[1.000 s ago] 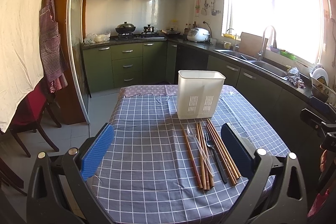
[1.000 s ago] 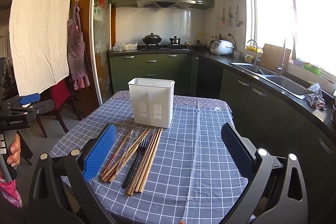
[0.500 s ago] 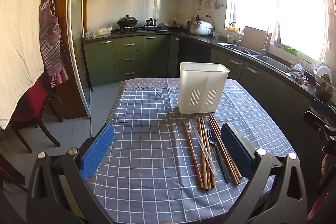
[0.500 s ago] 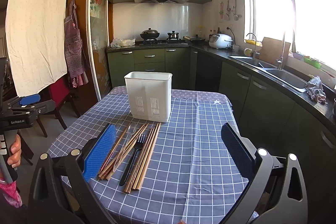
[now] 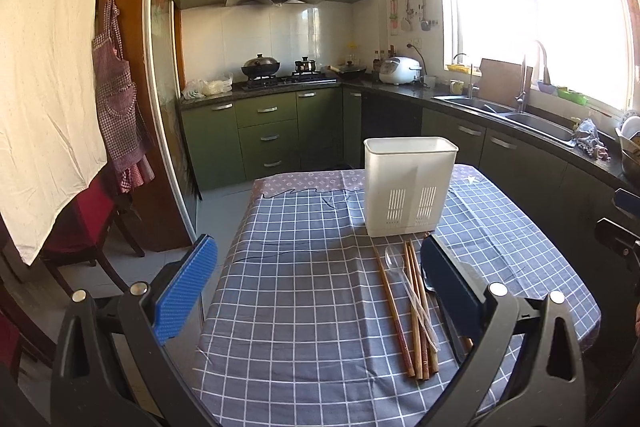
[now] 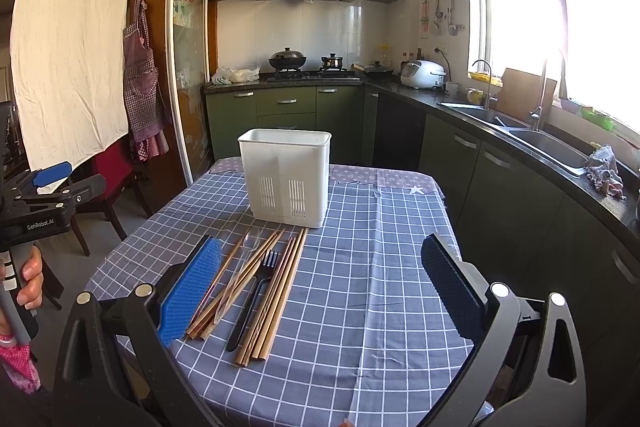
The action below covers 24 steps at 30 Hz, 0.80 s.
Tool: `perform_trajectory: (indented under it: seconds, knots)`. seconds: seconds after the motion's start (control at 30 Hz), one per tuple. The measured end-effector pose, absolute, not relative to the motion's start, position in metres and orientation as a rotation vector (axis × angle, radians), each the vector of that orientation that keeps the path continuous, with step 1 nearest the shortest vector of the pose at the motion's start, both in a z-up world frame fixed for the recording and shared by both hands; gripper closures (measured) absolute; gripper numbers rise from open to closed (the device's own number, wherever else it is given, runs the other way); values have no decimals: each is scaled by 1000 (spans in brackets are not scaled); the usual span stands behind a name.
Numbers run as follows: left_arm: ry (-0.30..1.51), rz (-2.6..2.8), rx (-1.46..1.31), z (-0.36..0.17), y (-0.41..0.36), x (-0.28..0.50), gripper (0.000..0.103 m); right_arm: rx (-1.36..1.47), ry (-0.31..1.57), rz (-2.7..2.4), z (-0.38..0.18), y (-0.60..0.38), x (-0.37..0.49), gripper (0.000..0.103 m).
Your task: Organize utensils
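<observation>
Checked tablecloth (image 6: 360, 287) carries chopsticks (image 6: 276, 291) ahead of both wide-open, empty grippers, left gripper (image 5: 320, 291) and right gripper (image 6: 320, 291); nothing is picked yet, so the next move is probably to close on one utensil.

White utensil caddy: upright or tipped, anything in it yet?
Upright: the white utensil caddy stands on its base on the checked tablecloth, rim level. Contents: cannot tell, its inside is hidden. Chopsticks and fork lie outside.

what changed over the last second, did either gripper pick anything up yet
No pickup yet. Both cameras have eased forward over the table: the white utensil holder looms larger, and in the left view the chopsticks now slide partly behind the right finger. The left gripper and right gripper stay open and empty. The black fork, clear spoon and holder lie where they were on the checked cloth.
</observation>
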<state>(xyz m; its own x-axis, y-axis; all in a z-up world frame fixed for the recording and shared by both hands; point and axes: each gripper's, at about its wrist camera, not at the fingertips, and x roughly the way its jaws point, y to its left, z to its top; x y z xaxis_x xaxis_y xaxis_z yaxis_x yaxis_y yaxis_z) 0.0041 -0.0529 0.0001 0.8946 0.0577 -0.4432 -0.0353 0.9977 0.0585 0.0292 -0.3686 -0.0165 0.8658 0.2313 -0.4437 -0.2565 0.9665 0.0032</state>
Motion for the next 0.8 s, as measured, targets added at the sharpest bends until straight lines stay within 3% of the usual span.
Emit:
perform_trajectory:
  seconds: [0.8]
  knots:
    - [512, 58, 48, -5, -52, 14, 6, -46, 462, 254, -19, -369, 31, 4]
